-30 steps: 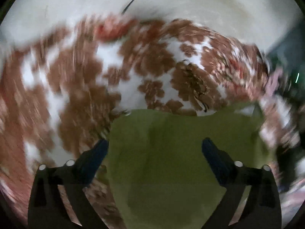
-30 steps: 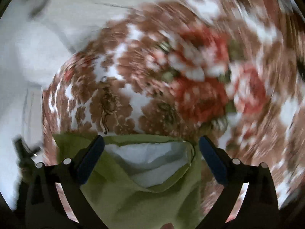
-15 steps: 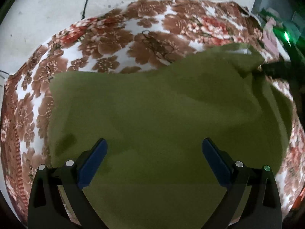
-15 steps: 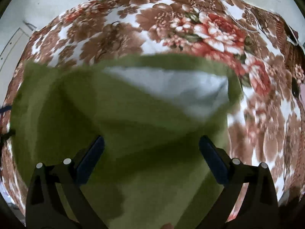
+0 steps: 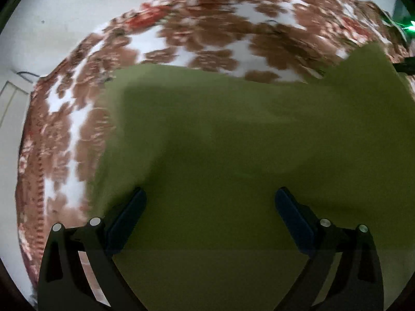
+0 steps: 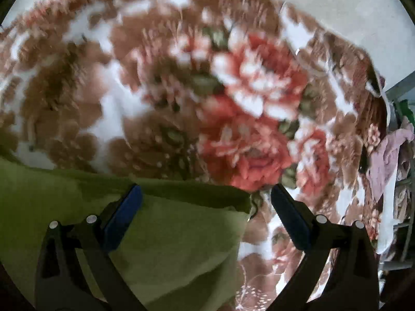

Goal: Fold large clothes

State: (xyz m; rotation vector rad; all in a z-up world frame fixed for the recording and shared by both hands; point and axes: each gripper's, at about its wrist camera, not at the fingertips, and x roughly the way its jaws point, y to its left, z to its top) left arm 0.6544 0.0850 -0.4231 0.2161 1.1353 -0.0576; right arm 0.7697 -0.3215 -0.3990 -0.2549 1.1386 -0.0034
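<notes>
Left gripper [image 5: 210, 202] with jaws spread wide, blue-padded fingers [image 5: 127, 215] pointing forward and downward, right gripper [image 6: 206, 198] likewise with jaws parted wide, black finger arms angled outward, nothing clamped between either pair

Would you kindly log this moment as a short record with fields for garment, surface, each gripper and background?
garment: olive green garment, spread over the floral blanket
surface: floral blanket, brown and red on white, motion-blurred
left gripper: fingers apart above the green cloth
right gripper: fingers apart at the garment's folded edge
background: pale floor; pile of clothes at far right
</notes>
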